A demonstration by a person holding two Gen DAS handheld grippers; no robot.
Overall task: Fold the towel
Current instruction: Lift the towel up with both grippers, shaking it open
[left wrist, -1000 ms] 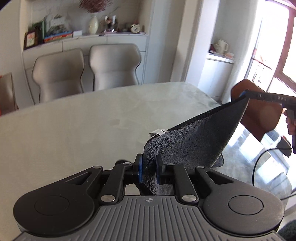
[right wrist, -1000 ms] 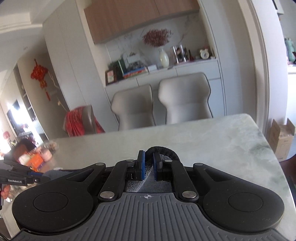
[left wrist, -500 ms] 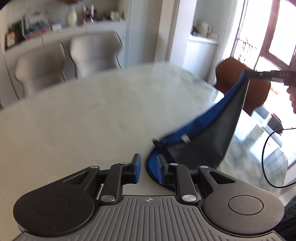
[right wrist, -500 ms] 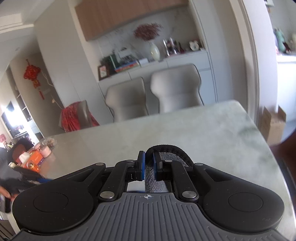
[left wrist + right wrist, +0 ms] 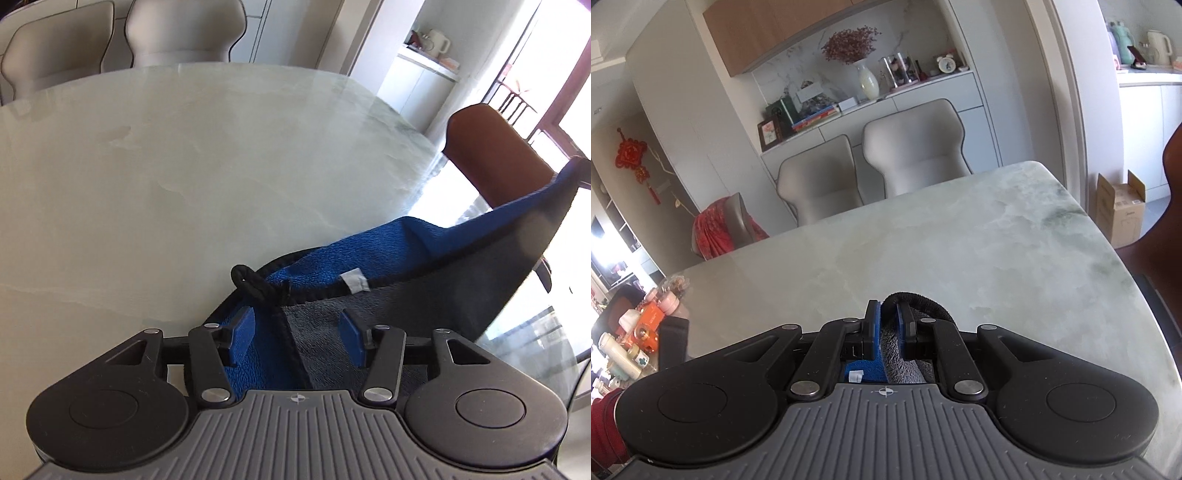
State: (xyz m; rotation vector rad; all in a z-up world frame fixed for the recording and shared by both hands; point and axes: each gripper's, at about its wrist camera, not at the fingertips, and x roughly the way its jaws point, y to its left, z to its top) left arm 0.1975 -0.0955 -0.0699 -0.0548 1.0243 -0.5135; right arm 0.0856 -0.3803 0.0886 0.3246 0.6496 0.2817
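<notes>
Left tool (image 5: 297, 334) stands spread above a towel (image 5: 424, 273) corner lying on the marble desk (image 5: 184, 166); right tool (image 5: 888, 334) pinches the far corner, lifted off the desk's edge. Mid-fold, seemingly; next, the raised corner likely needs carrying across and laying down.

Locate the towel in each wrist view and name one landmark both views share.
Left wrist: the towel fills the lower right, running from between the open left gripper up to the right edge.
Right wrist: only a bunched corner of the towel shows at lower centre, pinched in the right gripper.
Shared landmark: the two grey chairs behind the table.
</notes>
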